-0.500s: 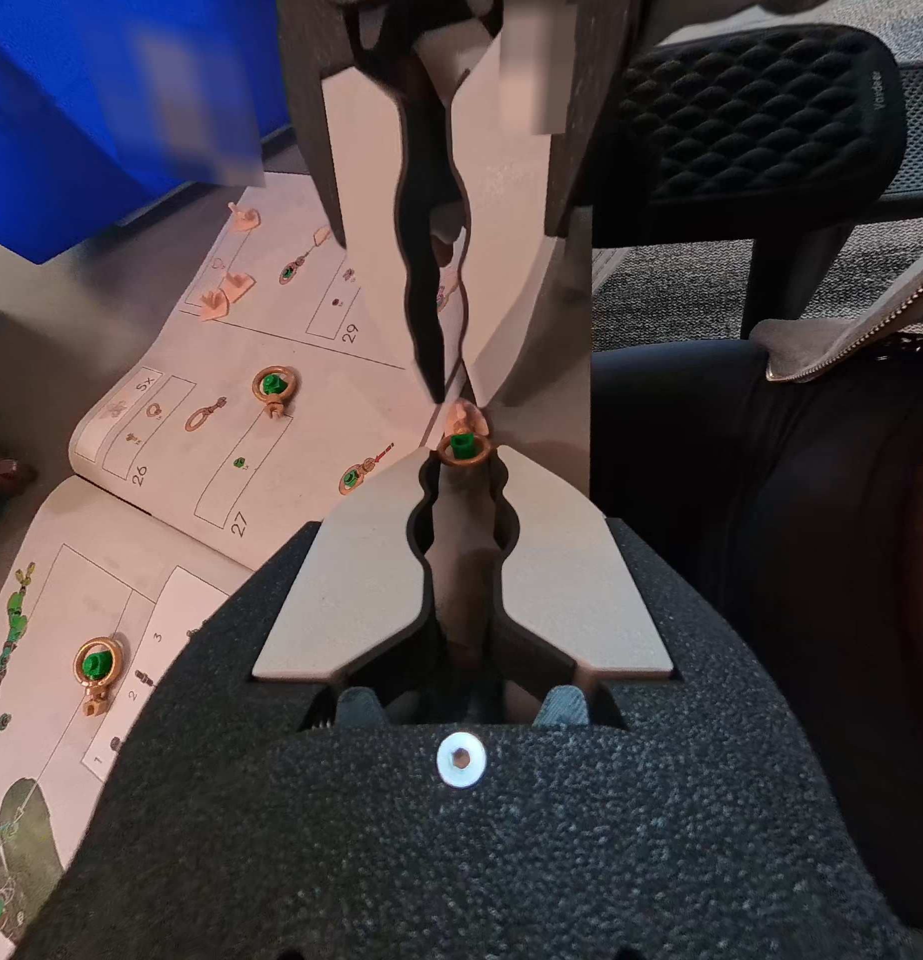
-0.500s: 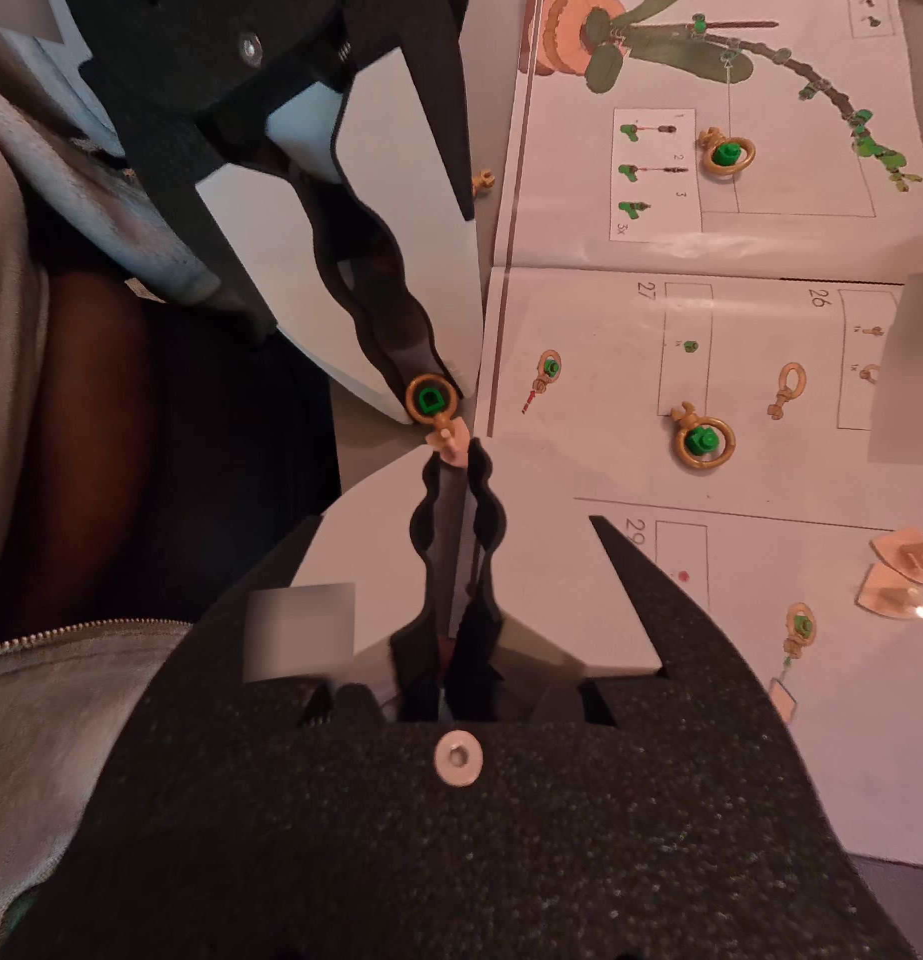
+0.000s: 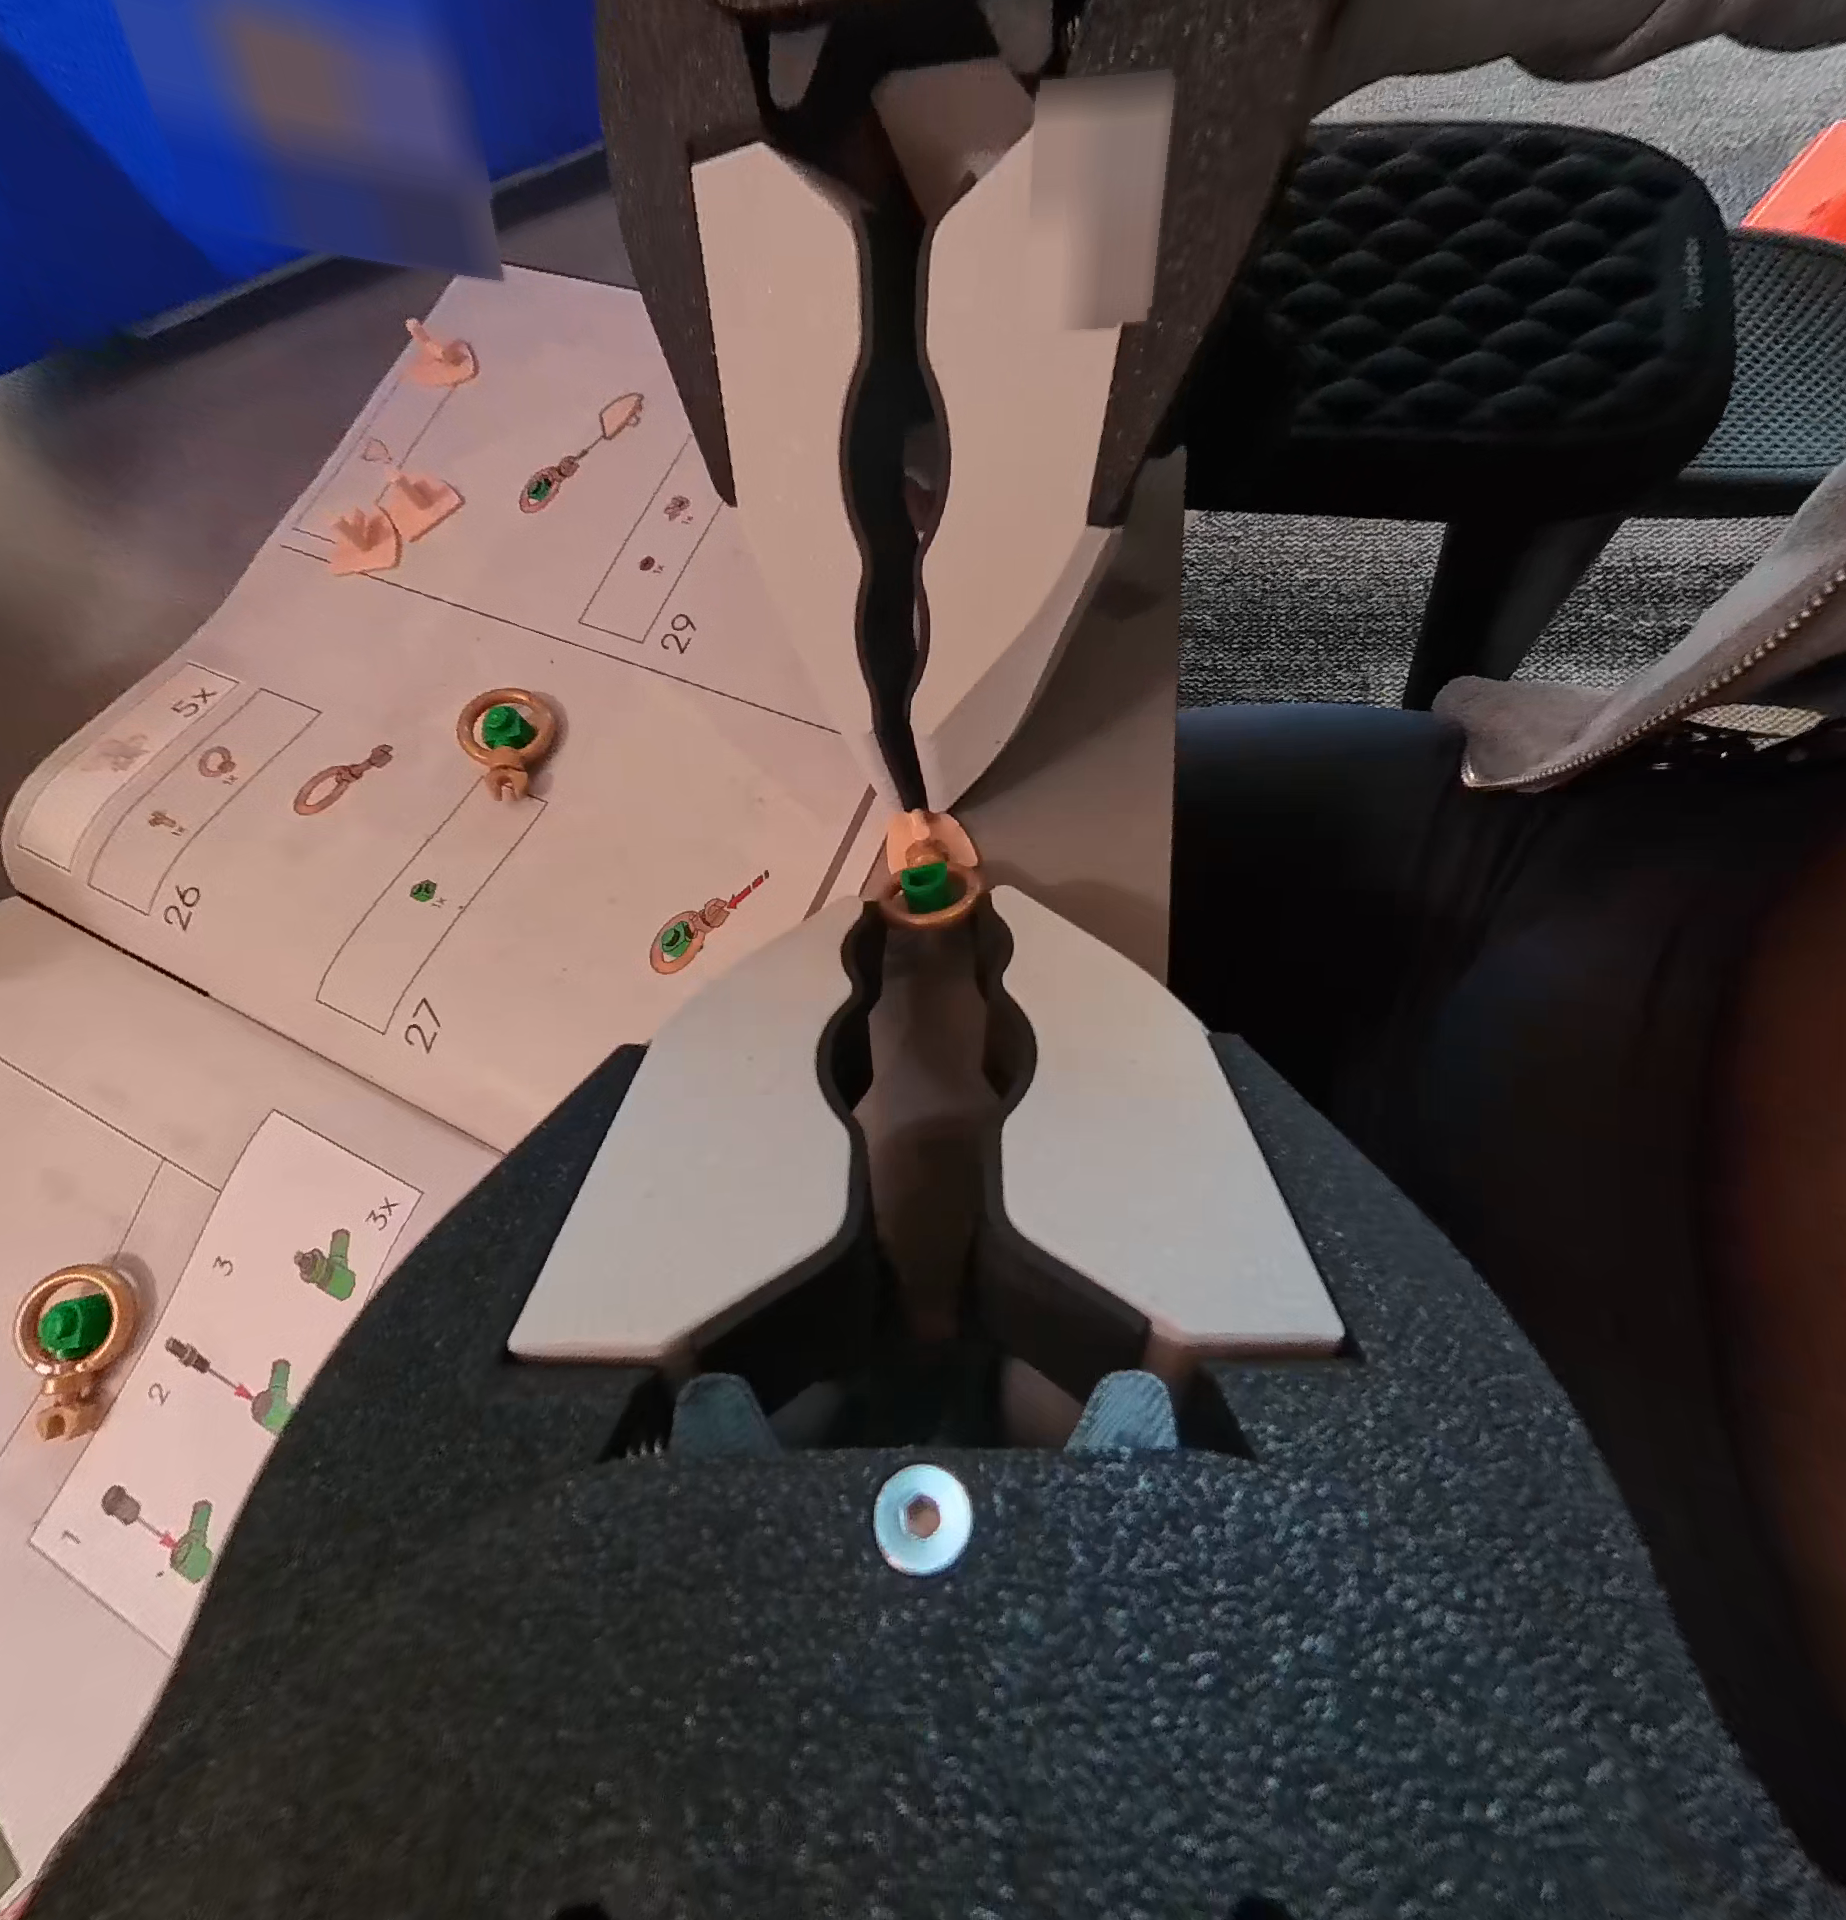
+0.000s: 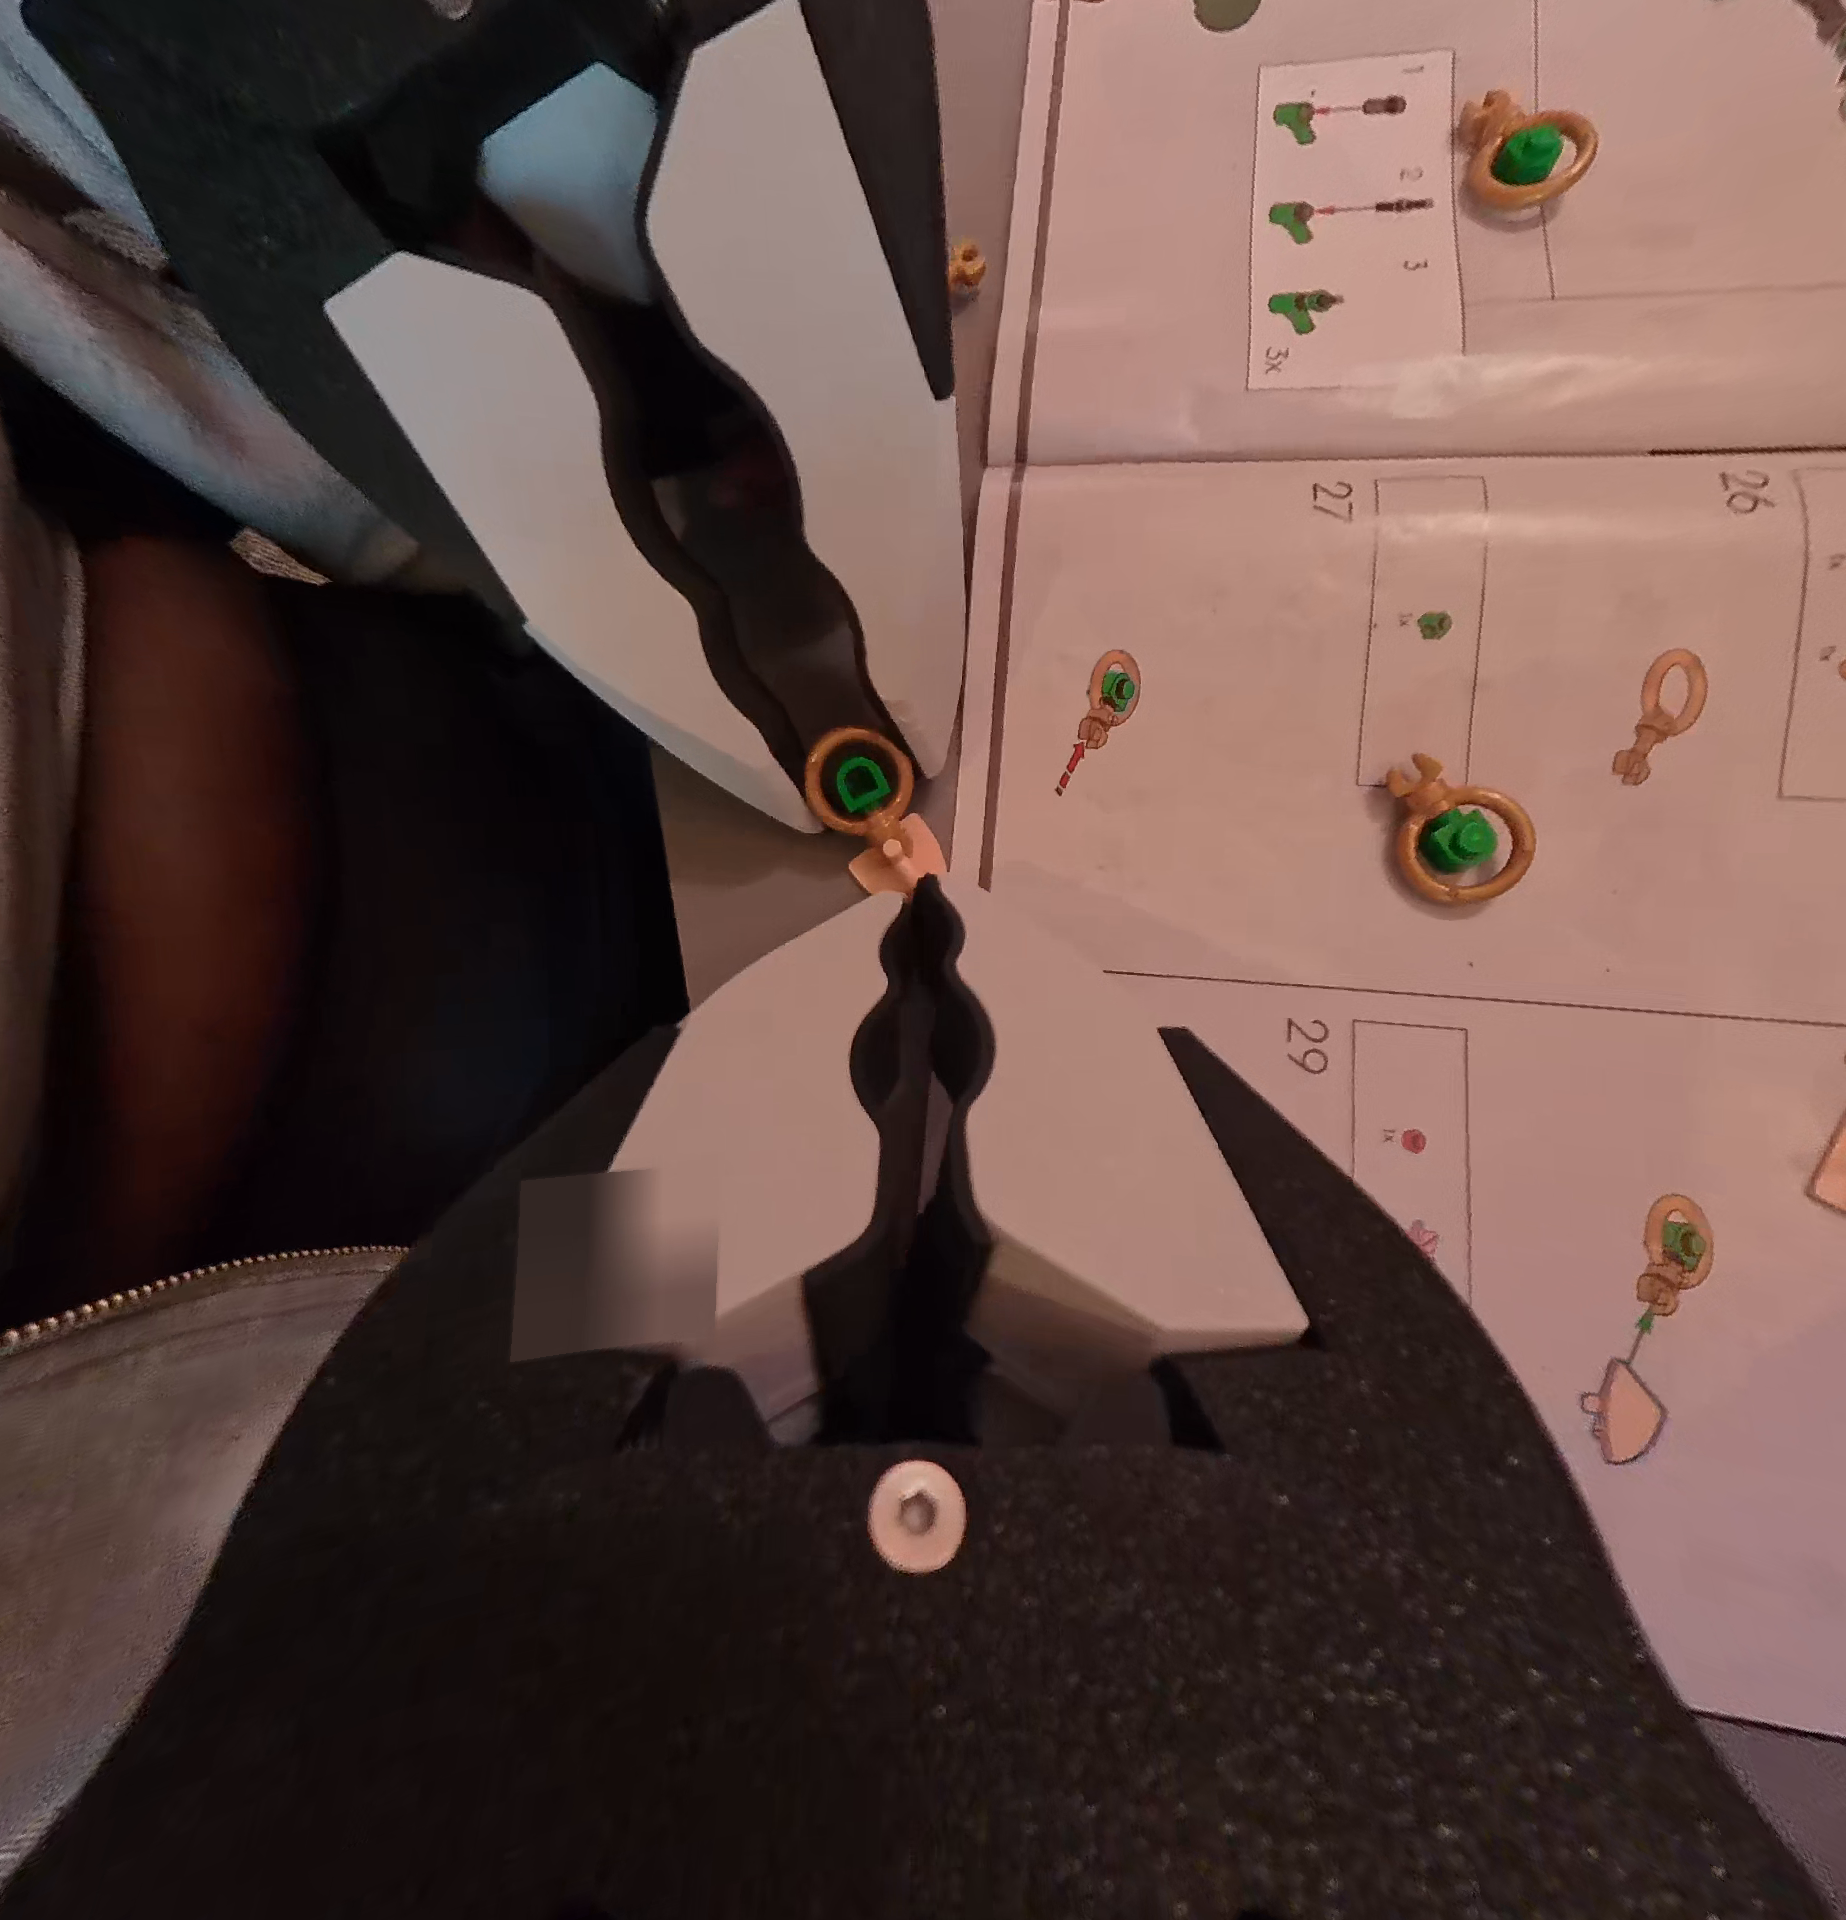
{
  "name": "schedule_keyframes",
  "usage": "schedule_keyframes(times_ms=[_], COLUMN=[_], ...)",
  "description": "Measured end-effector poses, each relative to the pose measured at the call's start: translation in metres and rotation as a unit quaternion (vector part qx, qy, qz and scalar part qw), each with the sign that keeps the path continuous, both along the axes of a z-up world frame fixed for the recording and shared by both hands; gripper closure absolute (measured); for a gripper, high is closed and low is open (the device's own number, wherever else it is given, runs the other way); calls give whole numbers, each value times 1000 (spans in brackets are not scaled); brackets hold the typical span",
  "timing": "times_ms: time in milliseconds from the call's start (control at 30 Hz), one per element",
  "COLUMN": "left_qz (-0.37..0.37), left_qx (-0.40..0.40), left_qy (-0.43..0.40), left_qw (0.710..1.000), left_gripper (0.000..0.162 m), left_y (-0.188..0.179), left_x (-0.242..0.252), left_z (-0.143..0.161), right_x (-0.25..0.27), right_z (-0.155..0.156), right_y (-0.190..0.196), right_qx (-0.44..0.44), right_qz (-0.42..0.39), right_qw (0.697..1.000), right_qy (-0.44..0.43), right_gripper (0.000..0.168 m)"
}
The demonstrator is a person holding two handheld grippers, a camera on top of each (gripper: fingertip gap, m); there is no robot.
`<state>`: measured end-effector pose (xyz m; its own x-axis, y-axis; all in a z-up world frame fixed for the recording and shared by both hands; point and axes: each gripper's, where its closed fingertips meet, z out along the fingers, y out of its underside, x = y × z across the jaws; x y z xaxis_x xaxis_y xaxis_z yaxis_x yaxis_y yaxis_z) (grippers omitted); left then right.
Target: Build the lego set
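L gripper: jaws narrow, tips pinch gold ring w/ green stud, at 12 o'clock just past tips.
R gripper: jaws nearly closed, tips nip pink petal piece at 12 o'clock.
Contact: petal touches ring's stem, tip to tip.
Booklet: open at 9 o'clock in L view; two spare rings + loose petals on pages.

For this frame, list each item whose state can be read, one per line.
left gripper: shut on held gold ring
right gripper: shut on pink petal piece
held gold ring: green stud inside, joined to the petal piece
pink petal piece: pinched at its edge
instruction booklet: open flat
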<state>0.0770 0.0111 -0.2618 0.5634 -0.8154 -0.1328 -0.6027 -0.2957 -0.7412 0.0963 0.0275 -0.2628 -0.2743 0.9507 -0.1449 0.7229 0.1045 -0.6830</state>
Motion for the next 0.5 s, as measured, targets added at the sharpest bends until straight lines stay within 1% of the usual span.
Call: schedule_keyframes(times_ms=[167, 500], left_qz=[11, 10], left_qx=[-12, -11], left_qy=[-5, -4], left_qw=[1000, 1000], left_gripper=[145, 146], left_y=[-1, -1], left_x=[1, 1], left_z=[-1, -1], right_x=[0, 0], right_z=[0, 0], right_y=[-2, -2], right_qx=[-38, -56], right_qz=[-19, -30], right_qw=[999, 998], right_qy=[-4, -2], right_gripper=[168, 168])
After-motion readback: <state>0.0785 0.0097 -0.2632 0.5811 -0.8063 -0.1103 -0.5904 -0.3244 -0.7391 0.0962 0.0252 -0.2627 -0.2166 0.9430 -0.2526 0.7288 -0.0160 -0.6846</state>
